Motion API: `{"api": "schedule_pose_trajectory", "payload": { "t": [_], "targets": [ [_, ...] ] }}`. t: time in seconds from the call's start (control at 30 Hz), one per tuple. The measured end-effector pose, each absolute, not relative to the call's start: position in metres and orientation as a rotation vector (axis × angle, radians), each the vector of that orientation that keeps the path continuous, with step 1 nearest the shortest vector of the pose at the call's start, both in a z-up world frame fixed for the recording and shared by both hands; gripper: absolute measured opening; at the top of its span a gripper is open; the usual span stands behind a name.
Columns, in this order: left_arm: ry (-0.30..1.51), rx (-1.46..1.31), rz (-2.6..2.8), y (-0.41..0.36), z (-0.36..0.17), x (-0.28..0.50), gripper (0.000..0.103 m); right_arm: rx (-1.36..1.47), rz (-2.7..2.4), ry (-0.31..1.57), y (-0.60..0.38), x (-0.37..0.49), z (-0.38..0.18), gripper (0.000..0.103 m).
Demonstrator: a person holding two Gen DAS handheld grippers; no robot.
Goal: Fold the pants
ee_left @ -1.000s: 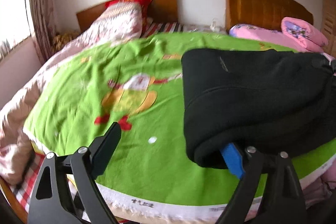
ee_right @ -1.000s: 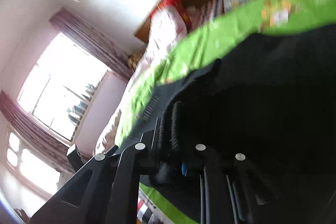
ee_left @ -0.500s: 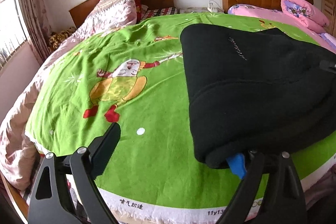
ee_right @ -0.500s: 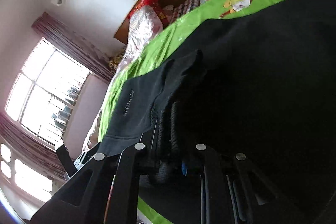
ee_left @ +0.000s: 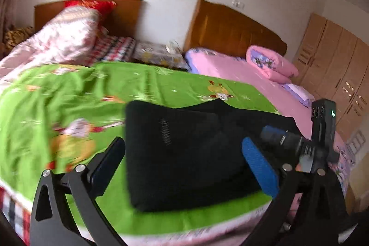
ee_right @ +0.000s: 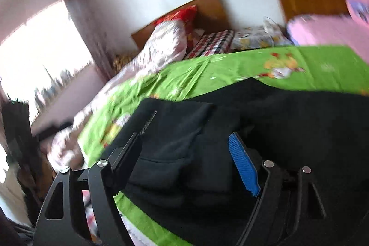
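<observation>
Pants [ee_left: 191, 153], black, folded into a thick stack, lie on green cartoon-print blanket [ee_left: 69, 93] near bed's front edge. Left gripper [ee_left: 182, 160] jaws opening, spread wide, gripping nothing, fabric beyond them. Right gripper [ee_right: 186, 153] jaws opening; cloth lies between, pads clear of it.

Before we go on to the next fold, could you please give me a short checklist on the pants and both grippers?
1. Left gripper free of cloth: ok; its jaws are opening, with nothing pinched.
2. Right gripper released: ok; its jaws are opening, and the pads press on no cloth.
3. Black pants resting on the green blanket: ok, a folded bundle near the front edge.
4. Fold edges neatly aligned: cannot tell, the pictures are blurred.
5. Pants fully on the bed, nothing hanging over: cannot tell, the near right side is hidden.
</observation>
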State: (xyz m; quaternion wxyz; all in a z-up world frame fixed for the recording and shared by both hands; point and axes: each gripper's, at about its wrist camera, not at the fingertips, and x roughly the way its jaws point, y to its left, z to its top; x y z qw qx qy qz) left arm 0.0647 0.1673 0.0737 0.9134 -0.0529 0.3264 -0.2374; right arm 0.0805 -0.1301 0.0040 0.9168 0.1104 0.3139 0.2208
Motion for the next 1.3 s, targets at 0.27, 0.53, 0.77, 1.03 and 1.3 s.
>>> {"api": "schedule_pose_trajectory", "payload": {
  "t": [0.27,0.53,0.77,1.03,1.3],
  "targets": [
    [0.864,0.099,-0.351,0.132,-0.033,0.115,0.099,-0.067,0.402,0.745,-0.100,0.073,-0.054,0.076],
    [0.801,0.094,-0.328,0.112,0.037,0.133,0.102,-0.058,0.401,0.752,-0.101,0.074,-0.056,0.078],
    [1.048,0.135,-0.169,0.104,-0.028,0.229,0.102,0.010,0.450,0.765,-0.112,0.073,-0.049,0.079],
    [0.978,0.121,-0.140,0.111,-0.023,0.217,0.102,0.530,0.265,0.548,-0.293,-0.008,-0.001,0.088],
    [0.971,0.113,-0.133,0.109,-0.024,0.215,0.102,0.936,0.009,0.564,-0.443,-0.093,-0.066,0.089]
  ]
}}
